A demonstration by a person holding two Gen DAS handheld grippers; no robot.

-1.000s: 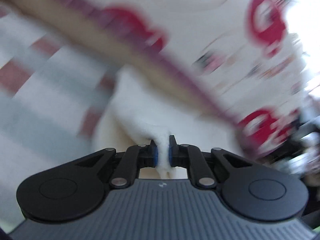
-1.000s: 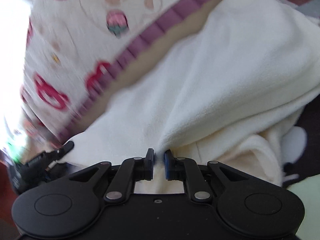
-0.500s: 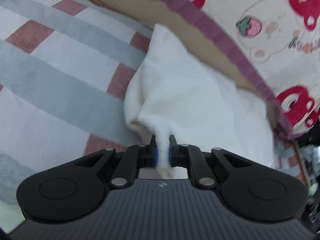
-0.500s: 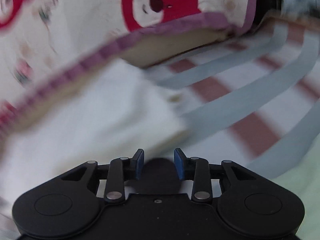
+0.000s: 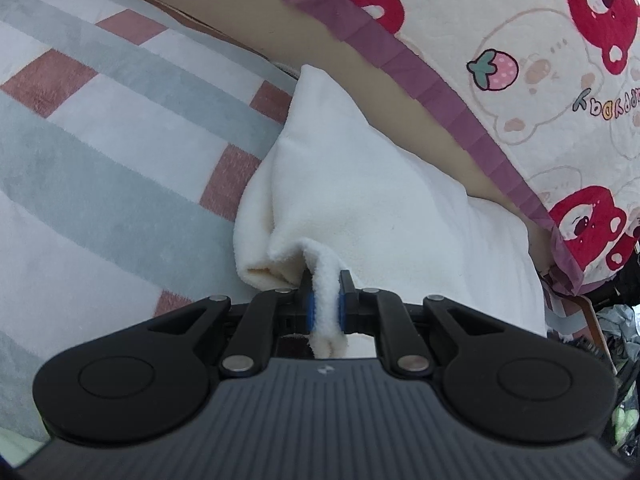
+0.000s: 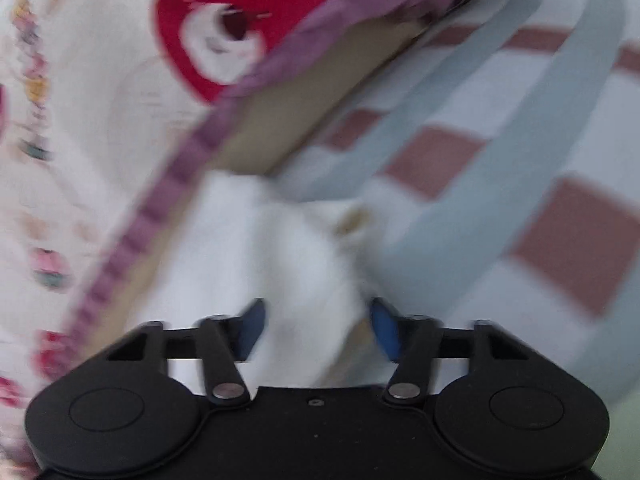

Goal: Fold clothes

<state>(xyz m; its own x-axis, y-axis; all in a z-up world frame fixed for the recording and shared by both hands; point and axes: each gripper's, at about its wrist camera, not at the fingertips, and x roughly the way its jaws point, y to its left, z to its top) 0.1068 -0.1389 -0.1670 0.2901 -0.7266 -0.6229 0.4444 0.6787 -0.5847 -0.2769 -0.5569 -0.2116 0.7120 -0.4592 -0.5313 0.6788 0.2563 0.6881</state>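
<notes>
Fleece first: the white fleece garment [image 5: 360, 184] lies bunched on the checked blanket [image 5: 100, 152], its far edge tucked against the tan side of a bear-print quilt [image 5: 540, 92] with a purple trim. In the left wrist view we see our left gripper [image 5: 325, 305] pinching a thin fold of the fleece tight between its blue pads [image 5: 310, 307], with a bit of cloth poking out behind them. The rest of the garment fans out ahead from that pinch.

The right wrist view is pretty smeared. Our right gripper [image 6: 316, 328] sits over the other end of the same white fleece, and its jaws are closing. The fleece is between the blue pads, but they look spread with a gap each side, not pressing on it yet.
</notes>
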